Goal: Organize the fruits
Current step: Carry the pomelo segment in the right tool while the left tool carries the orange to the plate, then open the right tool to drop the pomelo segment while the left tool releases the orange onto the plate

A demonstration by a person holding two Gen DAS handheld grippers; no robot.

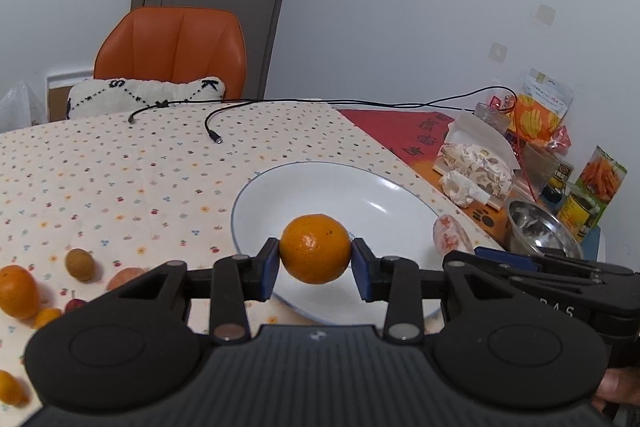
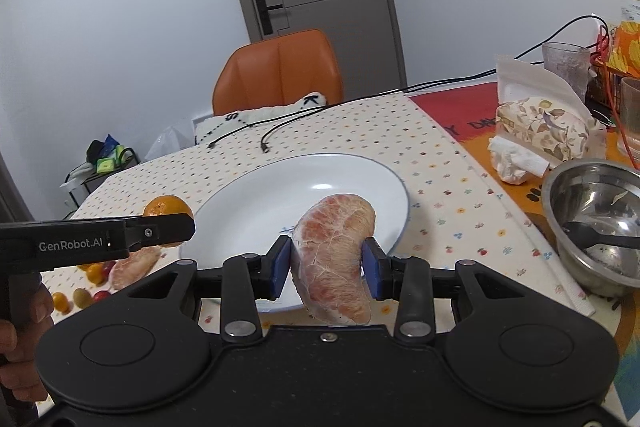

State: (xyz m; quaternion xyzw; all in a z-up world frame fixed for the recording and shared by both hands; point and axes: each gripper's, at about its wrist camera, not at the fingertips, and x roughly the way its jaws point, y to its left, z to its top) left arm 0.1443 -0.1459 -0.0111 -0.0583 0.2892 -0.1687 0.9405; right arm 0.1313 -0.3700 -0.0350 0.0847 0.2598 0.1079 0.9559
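**Both grippers loaded, plate not yet filled**

The left gripper pinched a mandarin between its blue pads, holding it above the near rim of the white plate; the right gripper was clamped on a peeled pomelo segment, also raised over the plate's near edge; the plate itself held no fruit in either view. More fruit lay loose on the dotted tablecloth to the left of the plate: another orange, a small brownish fruit that may have been a longan, and a second pomelo piece; the small pieces near the frame edge were too blurred to name.

The step in hand looked like the carry to the plate, with placing still to come; the next move called for lowering each fruit to the plate's floor before spreading the jaws, the round mandarin set low enough not to roll out; the soft segment wanted a gentle release, and the two grippers, close side by side, needed room to avoid knocking each other.
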